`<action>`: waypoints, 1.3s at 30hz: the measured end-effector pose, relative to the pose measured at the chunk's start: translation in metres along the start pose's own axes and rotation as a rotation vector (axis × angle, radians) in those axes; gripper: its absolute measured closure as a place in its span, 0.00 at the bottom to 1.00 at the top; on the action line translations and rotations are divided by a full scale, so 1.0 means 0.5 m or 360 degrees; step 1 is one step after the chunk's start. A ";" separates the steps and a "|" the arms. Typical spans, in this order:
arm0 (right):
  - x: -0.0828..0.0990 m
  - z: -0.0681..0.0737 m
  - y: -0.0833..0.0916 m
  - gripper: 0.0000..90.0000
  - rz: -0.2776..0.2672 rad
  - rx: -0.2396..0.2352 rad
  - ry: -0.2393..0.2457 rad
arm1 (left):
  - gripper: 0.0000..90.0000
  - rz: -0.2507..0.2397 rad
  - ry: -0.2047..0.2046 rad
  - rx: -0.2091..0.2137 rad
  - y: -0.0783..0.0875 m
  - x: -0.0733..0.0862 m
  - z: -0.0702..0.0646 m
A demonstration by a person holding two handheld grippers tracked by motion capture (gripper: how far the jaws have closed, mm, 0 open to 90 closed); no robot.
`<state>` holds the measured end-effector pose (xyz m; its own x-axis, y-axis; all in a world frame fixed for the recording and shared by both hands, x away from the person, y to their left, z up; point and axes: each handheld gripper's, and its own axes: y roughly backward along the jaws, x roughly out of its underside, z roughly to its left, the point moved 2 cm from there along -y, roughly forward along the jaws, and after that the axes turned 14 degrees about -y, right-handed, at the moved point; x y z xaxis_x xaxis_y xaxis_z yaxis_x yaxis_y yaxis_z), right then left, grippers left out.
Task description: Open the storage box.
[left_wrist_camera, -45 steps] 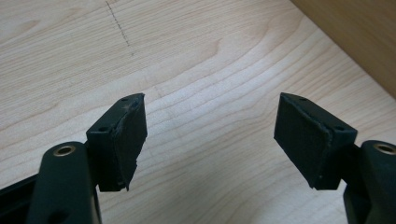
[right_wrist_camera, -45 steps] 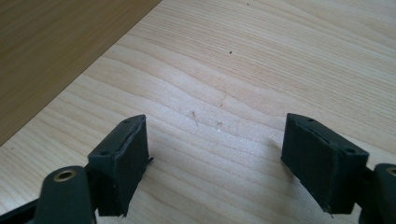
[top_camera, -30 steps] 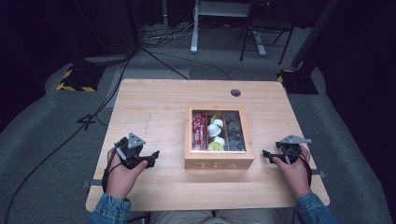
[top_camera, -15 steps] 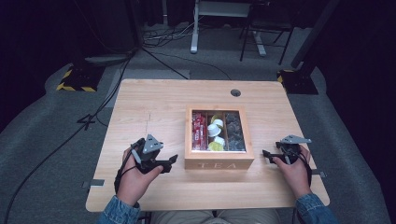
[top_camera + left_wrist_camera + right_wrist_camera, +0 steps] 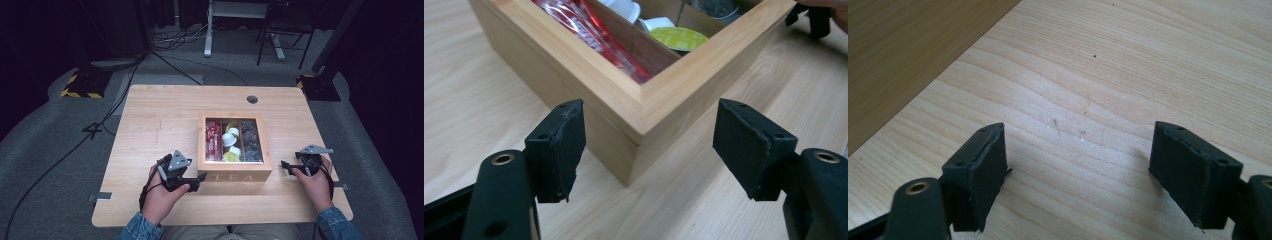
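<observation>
Item: wooden tea box (image 5: 235, 172) with 3 compartments, mid-table (image 5: 165, 115); left gripper (image 5: 649, 145), jaws wide, frames its near corner, probably to grasp; right gripper (image 5: 1080, 175) rests apart, jaws wide, empty.

**What's around our bench**

We've got a pale wood table (image 5: 160, 125) with a round cable hole (image 5: 252, 99) near its far edge. It sits on grey carpet (image 5: 50, 150). Behind it, black cables (image 5: 175, 45) snake across the floor, next to a white stand (image 5: 207, 30) and a dark chair (image 5: 282, 35). A hazard-striped base (image 5: 80, 85) sits far left.
</observation>
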<state>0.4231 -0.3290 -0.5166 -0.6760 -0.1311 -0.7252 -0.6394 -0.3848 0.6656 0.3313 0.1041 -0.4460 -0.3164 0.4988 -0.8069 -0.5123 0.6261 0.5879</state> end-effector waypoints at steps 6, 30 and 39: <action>0.000 0.000 0.000 0.25 0.0000 0.0000 0.0000 | 0.33 0.0008 0.0016 0.0000 -0.029 0.014 -0.011; 0.000 0.000 0.000 0.25 0.0000 0.0000 0.0001 | 0.73 0.0116 -0.0038 -0.0085 -0.024 0.027 -0.002; -0.008 0.016 0.025 0.28 0.0028 -0.0110 0.0026 | 0.77 0.0082 -0.0089 -0.0090 -0.018 0.019 -0.002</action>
<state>0.4149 -0.3258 -0.5042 -0.6806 -0.1532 -0.7164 -0.6002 -0.4443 0.6651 0.3321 0.1027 -0.4591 -0.2993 0.5634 -0.7701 -0.5410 0.5646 0.6233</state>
